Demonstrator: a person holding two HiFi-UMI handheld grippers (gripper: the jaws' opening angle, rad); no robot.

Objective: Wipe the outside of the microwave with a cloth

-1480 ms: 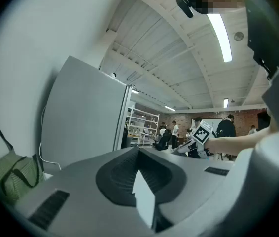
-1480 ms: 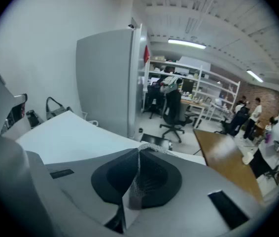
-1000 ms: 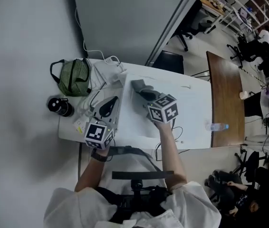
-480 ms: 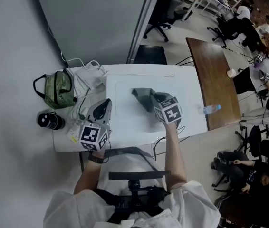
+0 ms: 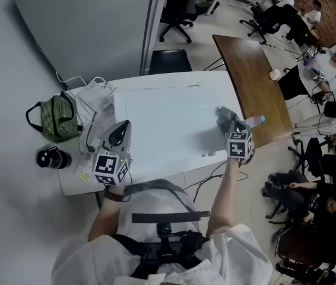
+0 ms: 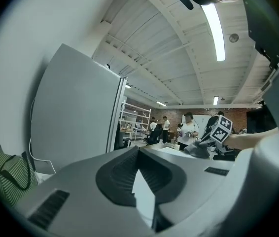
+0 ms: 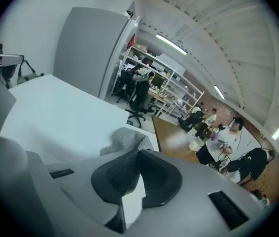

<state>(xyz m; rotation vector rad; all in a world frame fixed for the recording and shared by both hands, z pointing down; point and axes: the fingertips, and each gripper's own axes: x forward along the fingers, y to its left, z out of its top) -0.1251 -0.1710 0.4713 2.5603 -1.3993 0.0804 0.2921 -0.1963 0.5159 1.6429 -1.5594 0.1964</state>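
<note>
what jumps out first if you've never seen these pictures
The broad white top of the microwave fills the middle of the head view, and the right gripper is shut on a grey cloth at its right edge. The left gripper is shut on nothing at the front left corner, and a green striped bag lies further left.

Grey nubbly cloth (image 7: 124, 140), smooth white microwave top (image 5: 156, 123), probably matt, glossy wooden table (image 5: 248, 79)
</note>
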